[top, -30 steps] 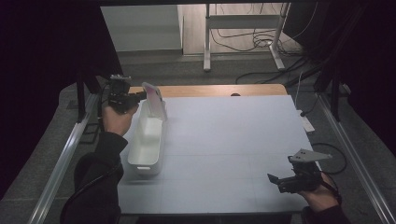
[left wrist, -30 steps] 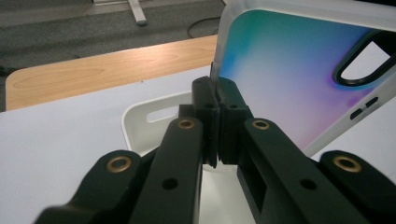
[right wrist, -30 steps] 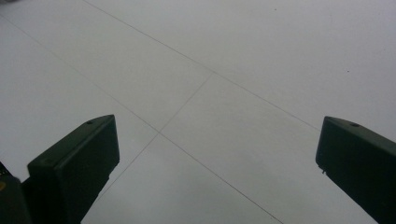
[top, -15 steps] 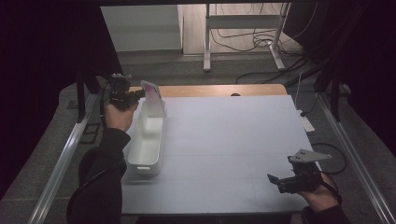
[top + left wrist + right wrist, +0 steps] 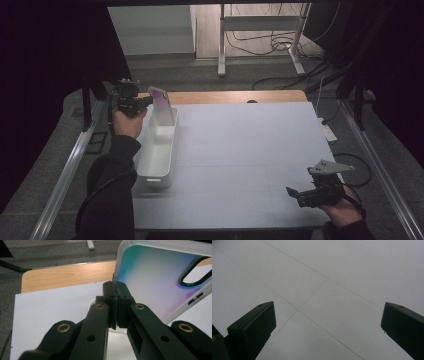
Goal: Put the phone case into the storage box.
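A phone case (image 5: pixel 162 105) with a pale rim and a blue-to-pink back (image 5: pixel 160 282) stands nearly upright over the far end of a long white bin (image 5: pixel 156 159). My left gripper (image 5: pixel 145 101) is shut on the case's edge, its pads (image 5: pixel 115 293) pinching the rim from the left. Whether the case touches the bin's floor I cannot tell. Near the table's front right corner my right gripper (image 5: pixel 292 192) hovers low over the white sheet, jaws spread wide with nothing between them (image 5: pixel 327 322).
The white sheet (image 5: pixel 250 150) covers most of the table; a strip of wooden tabletop (image 5: pixel 235 96) shows at the far edge. Metal rails (image 5: pixel 65 175) run along both sides. A desk frame and cables (image 5: pixel 270 40) lie on the floor beyond.
My left hand has shifted slightly with the phone case, lowering it a little toward the bin's far end. The right hand has stayed where it was.
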